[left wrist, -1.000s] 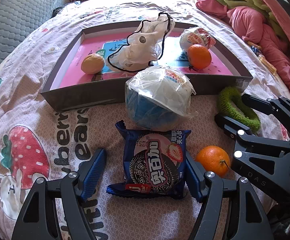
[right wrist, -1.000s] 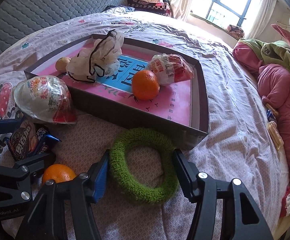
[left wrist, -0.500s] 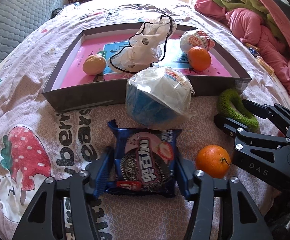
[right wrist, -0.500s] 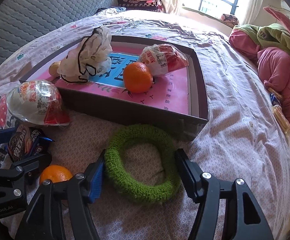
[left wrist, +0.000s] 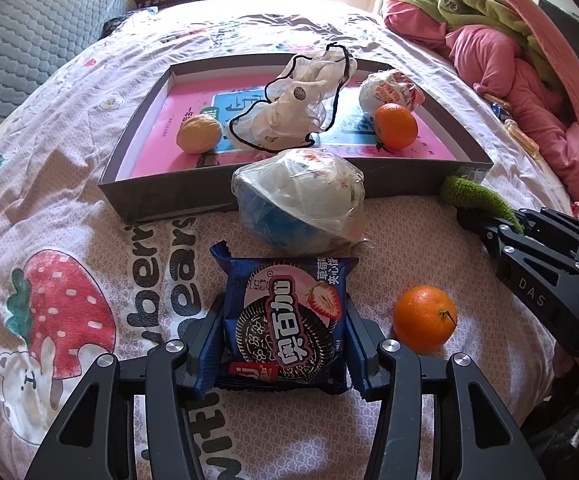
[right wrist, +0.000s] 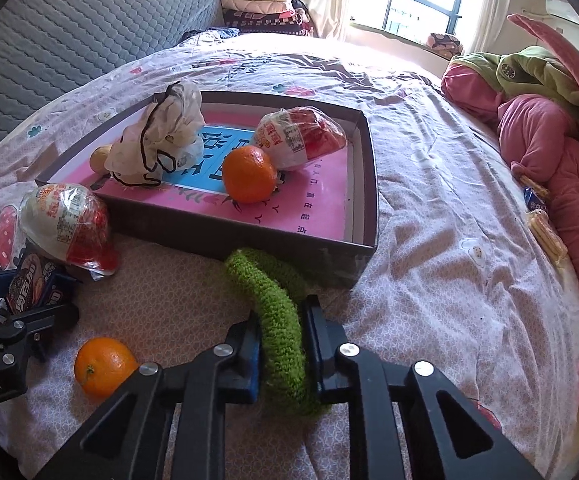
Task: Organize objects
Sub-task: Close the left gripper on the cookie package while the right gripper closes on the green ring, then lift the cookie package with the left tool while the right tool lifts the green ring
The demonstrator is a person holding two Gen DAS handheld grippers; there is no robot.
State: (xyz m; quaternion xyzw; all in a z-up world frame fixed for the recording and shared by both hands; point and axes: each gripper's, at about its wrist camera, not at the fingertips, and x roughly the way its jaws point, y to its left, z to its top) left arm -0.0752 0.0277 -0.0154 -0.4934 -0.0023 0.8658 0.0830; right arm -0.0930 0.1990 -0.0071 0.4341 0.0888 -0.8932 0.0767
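Your left gripper [left wrist: 285, 344] has its jaws pinching the blue cookie packet [left wrist: 287, 316] from both long sides, low at 6 o'clock in the left wrist view. Your right gripper [right wrist: 279, 344] has its jaws squeezing the green knitted ring [right wrist: 277, 312], flattening it into a narrow loop that stands up between the fingers.

Both grasps look seated, so lift straight up before you swing toward the box [right wrist: 217, 236]. The packet is slick film and may slide, so I would keep it level and carry it over the near wall, not drag it. The ring is soft and floppy; expect the free end to droop and catch on the box's corner at 12 o'clock.

The loose orange [left wrist: 425, 318] sits on the bedspread [left wrist: 89, 240] at 3 o'clock of the packet, just beside it but apart. Beyond the packet at 12 o'clock, a wrapped blue-and-white ball [left wrist: 299, 204] rests against the box's near wall.

Inside the box lie a tan ball [left wrist: 199, 134], a crumpled white bag [left wrist: 297, 108], a second orange [left wrist: 395, 126] and another wrapped ball [left wrist: 387, 90].
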